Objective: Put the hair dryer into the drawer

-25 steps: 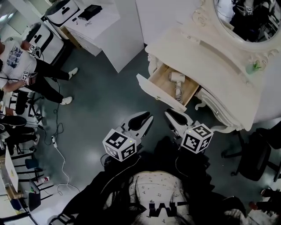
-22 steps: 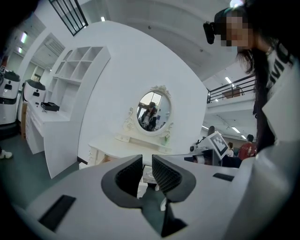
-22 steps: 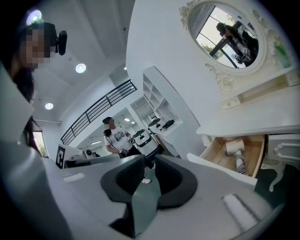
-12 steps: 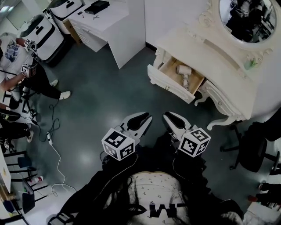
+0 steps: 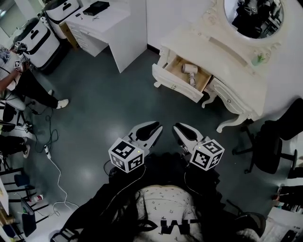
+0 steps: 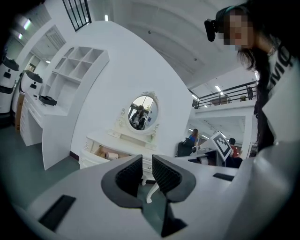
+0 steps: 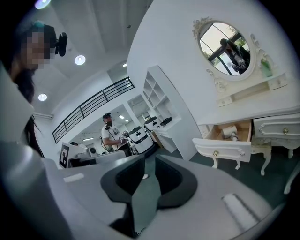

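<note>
Pale hair dryer [image 5: 190,69] lies in open wooden drawer [image 5: 175,85] of ornate cream desk [image 5: 189,45].
Left gripper [image 5: 155,125] and right gripper [image 5: 176,127]: ribbed dark fingers closed together, empty.

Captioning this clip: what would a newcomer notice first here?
The cream carved dressing table with its oval mirror, upper right in the head view, has one wooden drawer pulled open with a white hair dryer inside. Low in the centre, the left gripper and right gripper are both shut and empty.

Dim head view; fisheye gripper views, corners black, ceiling lamp [image 7: 80,60] bright.
</note>
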`<control>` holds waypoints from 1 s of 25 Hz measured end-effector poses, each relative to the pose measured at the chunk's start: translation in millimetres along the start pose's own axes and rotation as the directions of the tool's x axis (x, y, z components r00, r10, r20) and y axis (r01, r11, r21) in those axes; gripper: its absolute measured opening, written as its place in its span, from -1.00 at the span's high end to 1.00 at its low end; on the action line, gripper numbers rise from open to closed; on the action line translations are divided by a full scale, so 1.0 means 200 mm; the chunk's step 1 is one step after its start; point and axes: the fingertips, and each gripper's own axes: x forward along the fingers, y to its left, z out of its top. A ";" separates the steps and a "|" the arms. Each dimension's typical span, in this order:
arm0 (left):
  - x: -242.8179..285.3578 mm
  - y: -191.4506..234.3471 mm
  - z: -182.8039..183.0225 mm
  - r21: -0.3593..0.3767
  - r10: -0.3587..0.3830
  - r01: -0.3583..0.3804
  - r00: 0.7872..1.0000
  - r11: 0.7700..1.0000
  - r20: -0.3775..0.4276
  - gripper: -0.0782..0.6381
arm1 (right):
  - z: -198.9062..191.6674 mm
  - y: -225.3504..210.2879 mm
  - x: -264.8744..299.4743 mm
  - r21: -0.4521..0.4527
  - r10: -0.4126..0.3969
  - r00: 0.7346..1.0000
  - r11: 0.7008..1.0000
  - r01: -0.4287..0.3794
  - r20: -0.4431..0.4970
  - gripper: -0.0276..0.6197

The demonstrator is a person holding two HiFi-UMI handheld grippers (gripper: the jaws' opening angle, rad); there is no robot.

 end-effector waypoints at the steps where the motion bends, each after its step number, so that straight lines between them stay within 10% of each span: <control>1: 0.00 -0.02 -0.01 0.002 0.000 0.000 1.000 1.000 -0.001 0.61 | -0.01 0.00 -0.01 -0.001 0.001 1.000 1.000 -0.001 -0.002 0.67; 25: 0.08 -0.65 -0.20 0.007 0.091 -0.092 0.995 0.996 0.026 0.61 | -0.15 0.00 -0.62 -0.047 0.119 0.989 0.991 -0.124 -0.088 0.67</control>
